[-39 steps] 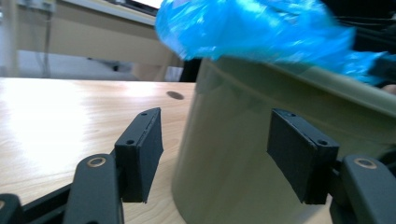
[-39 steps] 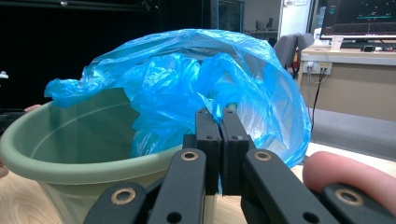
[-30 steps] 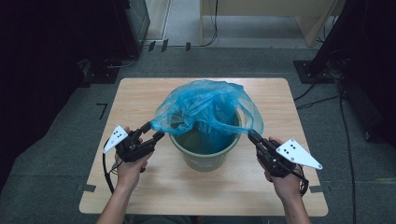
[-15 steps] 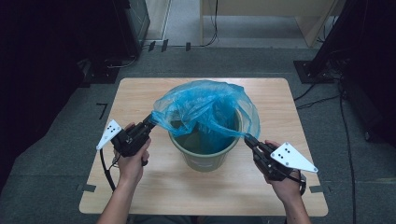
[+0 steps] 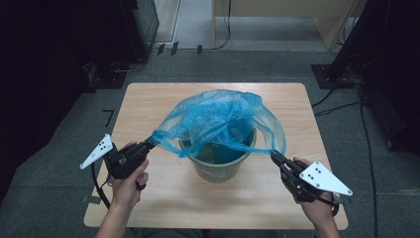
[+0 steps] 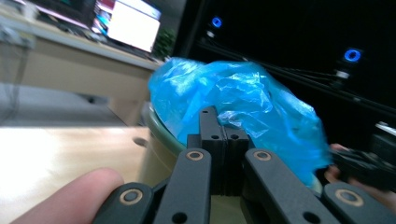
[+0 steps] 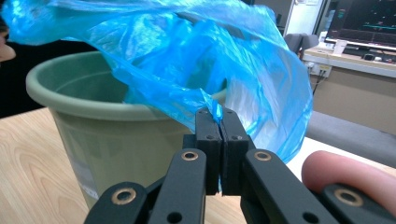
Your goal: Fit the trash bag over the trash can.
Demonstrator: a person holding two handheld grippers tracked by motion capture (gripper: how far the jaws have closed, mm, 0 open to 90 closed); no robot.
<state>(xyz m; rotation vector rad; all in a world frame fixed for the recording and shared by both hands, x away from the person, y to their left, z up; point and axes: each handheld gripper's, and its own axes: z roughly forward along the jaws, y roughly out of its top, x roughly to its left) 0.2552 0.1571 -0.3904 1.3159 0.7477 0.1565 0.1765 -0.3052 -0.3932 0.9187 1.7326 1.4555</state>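
The blue bag [image 5: 218, 119] sits on top of the green bin [image 5: 218, 163], in the middle of the wooden table [image 5: 148, 99]. Part of the bag hangs down inside the bin, but most of it puffs up above the rim. It looks like the job is to line the bin with the bag. That job is only partly done: the bag is in the bin and its edge is being pulled wide, but the edge is not yet folded down over the rim. It is stretched out to the left and to the right, above the rim. The left gripper [image 5: 151, 143] has just been closing, and its jaws are now pressed together on the left edge of the bag. The right gripper [image 5: 273, 156] is on the near right side of the bin, with its jaws pressed tight on a pinch of the right edge. What is left, I think, is to pull the edge down around the outside of the rim all the way round. Counting up: one bag, one bin, one table, two grippers and two hands.
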